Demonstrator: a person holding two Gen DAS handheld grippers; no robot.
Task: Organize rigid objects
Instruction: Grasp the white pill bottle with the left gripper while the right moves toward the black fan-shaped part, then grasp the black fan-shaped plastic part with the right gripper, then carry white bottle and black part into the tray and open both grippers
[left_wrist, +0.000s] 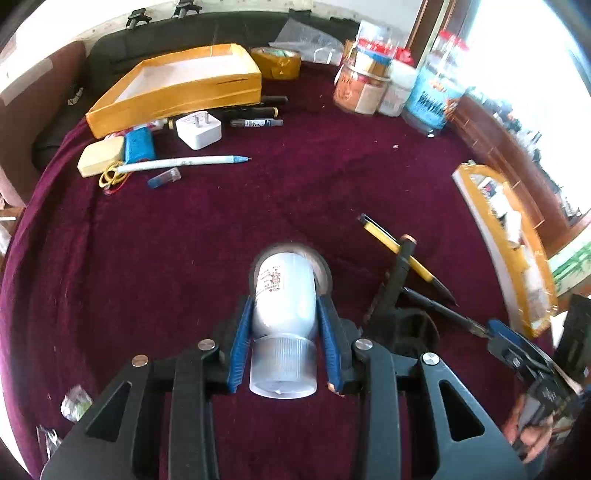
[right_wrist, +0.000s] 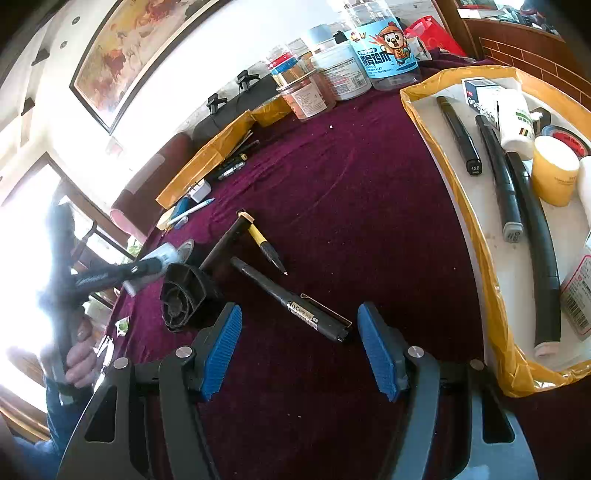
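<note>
A white bottle (left_wrist: 284, 306) is clamped between the pads of the left gripper (left_wrist: 284, 339), low over the red cloth (left_wrist: 258, 206). The right gripper (right_wrist: 299, 347) is held wide around a black pen (right_wrist: 291, 301). Next, carrying to a tray (right_wrist: 476, 236) seems called for.

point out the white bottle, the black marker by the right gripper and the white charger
white bottle (left_wrist: 284, 295), left wrist view, on its body
black marker (right_wrist: 291, 301), right wrist view, mid barrel
white charger (left_wrist: 198, 129), left wrist view, top face
</note>
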